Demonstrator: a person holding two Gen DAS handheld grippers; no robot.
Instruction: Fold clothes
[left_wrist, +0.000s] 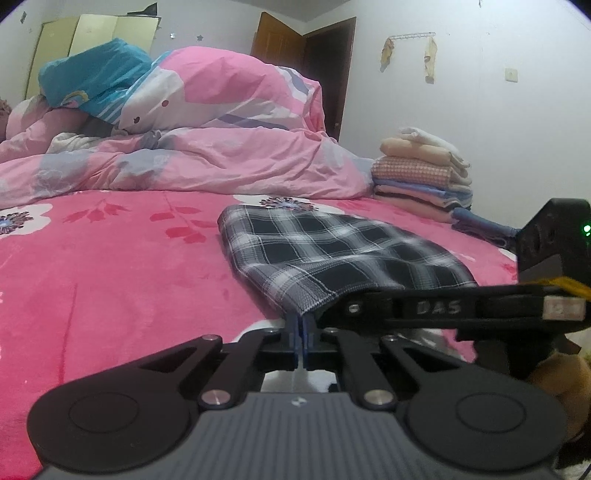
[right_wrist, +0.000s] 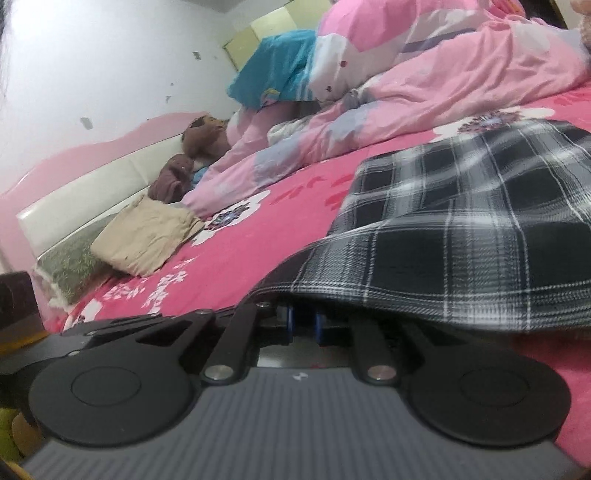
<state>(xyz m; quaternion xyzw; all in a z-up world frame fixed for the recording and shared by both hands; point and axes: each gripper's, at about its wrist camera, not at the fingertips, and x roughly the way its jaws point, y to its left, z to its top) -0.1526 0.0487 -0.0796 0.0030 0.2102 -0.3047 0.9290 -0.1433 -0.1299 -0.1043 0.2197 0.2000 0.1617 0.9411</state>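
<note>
Plaid cloth (left_wrist: 332, 251) is thin, soft, light; best held at edge. Left gripper (left_wrist: 302, 325) pinches its corner; right gripper (right_wrist: 303, 319) fingers narrow, prob. on hem.

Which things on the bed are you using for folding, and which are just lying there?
For the job:
- checked cloth
- left gripper, pinching its corner
- right gripper, under its edge
- stack of folded clothes

Just lying about:
- pink quilt
- blue pillow
- beige cloth
- brown stuffed toy
</note>
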